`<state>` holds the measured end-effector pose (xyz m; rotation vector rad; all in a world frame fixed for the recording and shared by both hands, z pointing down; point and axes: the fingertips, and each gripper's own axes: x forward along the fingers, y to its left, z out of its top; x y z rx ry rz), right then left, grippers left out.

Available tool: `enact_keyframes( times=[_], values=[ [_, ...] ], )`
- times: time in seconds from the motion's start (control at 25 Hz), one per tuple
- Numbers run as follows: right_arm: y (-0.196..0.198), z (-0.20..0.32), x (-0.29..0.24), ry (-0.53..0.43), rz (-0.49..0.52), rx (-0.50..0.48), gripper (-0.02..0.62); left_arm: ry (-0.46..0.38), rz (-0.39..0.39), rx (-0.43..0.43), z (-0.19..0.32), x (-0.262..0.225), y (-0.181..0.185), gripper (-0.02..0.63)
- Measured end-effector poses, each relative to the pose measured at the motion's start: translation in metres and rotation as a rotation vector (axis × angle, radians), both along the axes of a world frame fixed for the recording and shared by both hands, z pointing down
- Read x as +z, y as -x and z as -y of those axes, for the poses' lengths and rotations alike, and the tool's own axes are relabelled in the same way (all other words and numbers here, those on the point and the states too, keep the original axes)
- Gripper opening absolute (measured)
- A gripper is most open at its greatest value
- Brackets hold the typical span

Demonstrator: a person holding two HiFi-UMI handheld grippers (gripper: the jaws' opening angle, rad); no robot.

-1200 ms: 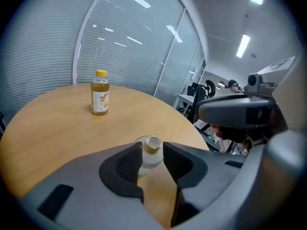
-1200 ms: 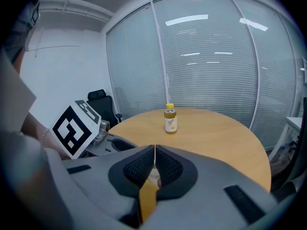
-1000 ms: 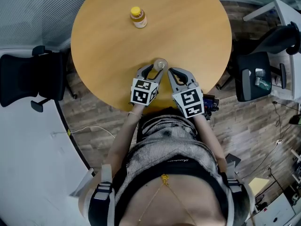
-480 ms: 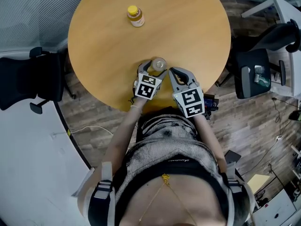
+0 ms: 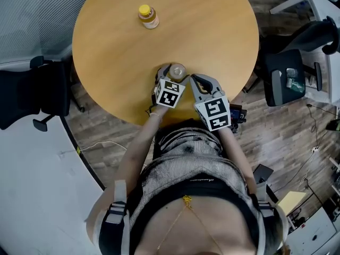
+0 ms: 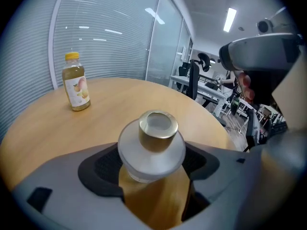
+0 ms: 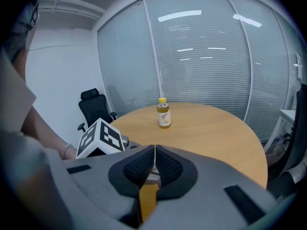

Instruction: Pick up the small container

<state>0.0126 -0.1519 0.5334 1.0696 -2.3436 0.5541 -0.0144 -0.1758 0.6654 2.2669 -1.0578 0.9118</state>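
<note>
- Small container (image 6: 152,145): squat jar with a frosted white, rounded body that is widest at the shoulder. It has a short gold-coloured metal cap with a pale, flat top. It stands upright.
- Place of the small container: on the bench (image 5: 218,36), near the edge closest to the person, between the two jaws of the left gripper (image 5: 170,75).
- Left gripper: the jaws have just been opening and stand spread wide and released. The dark ribbed pads (image 6: 103,164) flank the jar on either side, and bare bench shows beneath it in the left gripper view. The marker cube sits just behind the jar in the head view.
- Right gripper (image 7: 154,159): the jaws are clenched together with only a thin slit between the pads and nothing gripped. In the head view it lies just to the right of the jar, its tips pointing toward it. Whether they touch it cannot be told.
- Bench: round, with a light wood top.
- Bottle (image 5: 145,16): clear, with a yellow cap, yellowish liquid and a pale label. It stands upright on the far side of the bench, well apart from the jar.
- Office chair (image 5: 32,92): black, just off the left edge of the bench.
- Second chair (image 5: 284,78): dark, beside the right edge of the bench.
- Floor (image 5: 276,137): wood-pattern planks.
</note>
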Motion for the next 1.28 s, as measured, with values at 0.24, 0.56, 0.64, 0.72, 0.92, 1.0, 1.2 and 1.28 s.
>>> enact_keyframes(
  times=[0.24,0.56,0.64,0.72,0.92,1.0,1.2,1.28],
  values=[
    [0.0019,0.0002,0.0001,0.004,0.002,0.002,0.021,-0.035,-0.011,-0.01,0.0039,-0.0007,0.0016,0.35],
    [0.0022,-0.0002,0.0037,0.011,-0.002,-0.004,0.021,-0.044,-0.012,0.001,0.0042,0.0005,0.0018,0.35],
    [0.0025,-0.0004,0.0042,0.012,0.001,-0.005,0.021,-0.041,-0.008,0.0,0.0044,0.0006,0.002,0.35],
    [0.0022,-0.0004,0.0043,0.012,-0.001,-0.005,0.021,-0.043,-0.007,-0.005,0.0046,0.0004,0.0027,0.35],
    [0.0006,0.0006,0.0036,0.012,0.004,0.002,0.021,-0.024,-0.006,-0.008,0.0048,0.0019,0.0012,0.35],
    [0.0006,0.0002,0.004,0.012,0.003,0.001,0.021,-0.021,-0.011,-0.009,0.0048,0.0022,0.0009,0.35],
    [0.0014,-0.0007,0.0031,0.006,0.002,-0.003,0.021,-0.028,-0.022,-0.022,0.0044,0.0021,0.0017,0.35],
    [-0.0003,-0.0011,0.0044,0.006,-0.002,-0.005,0.021,-0.027,-0.023,-0.022,0.0043,0.0031,0.0008,0.35]
  ],
)
